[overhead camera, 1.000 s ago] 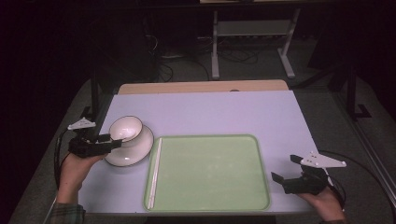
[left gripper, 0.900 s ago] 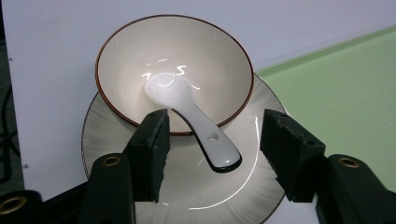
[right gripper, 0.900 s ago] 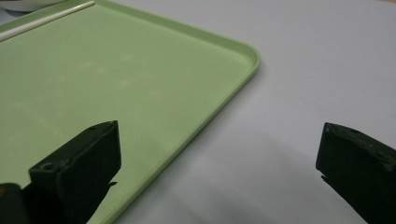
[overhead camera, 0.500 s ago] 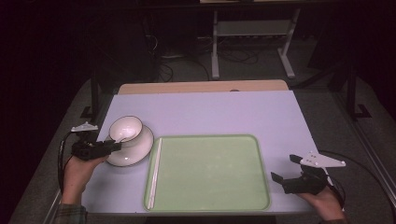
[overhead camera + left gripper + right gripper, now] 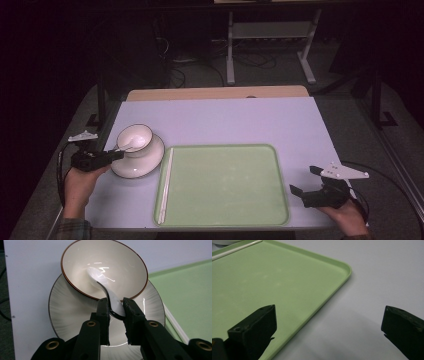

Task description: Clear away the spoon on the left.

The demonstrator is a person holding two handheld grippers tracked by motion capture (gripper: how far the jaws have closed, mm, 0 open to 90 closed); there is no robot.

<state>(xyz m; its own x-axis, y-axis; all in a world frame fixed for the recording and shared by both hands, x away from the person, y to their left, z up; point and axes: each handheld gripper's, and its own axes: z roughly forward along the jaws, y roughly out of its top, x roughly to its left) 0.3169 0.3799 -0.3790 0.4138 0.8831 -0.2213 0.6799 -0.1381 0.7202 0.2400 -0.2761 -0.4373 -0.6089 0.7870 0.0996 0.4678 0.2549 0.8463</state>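
The white spoon [image 5: 110, 298] has just been pinched by the closing left tongs [image 5: 116, 308], low in the frame, its scoop lying in the bowl [image 5: 75, 265]. The right tongs [image 5: 328, 332] are held open, empty. Lifting is not done yet.

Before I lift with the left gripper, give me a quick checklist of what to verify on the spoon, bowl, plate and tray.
1. Spoon handle between the left gripper jaws, which have just been closing: ok.
2. Pads pressing firmly on the handle: cannot tell.
3. Spoon's scoop resting inside the bowl: ok.
4. Bowl sitting on the plate, tilted, may shift: not ok.
5. Tray floor bare apart from chopsticks along its left edge: ok.
6. Right gripper open, beside the tray: ok.
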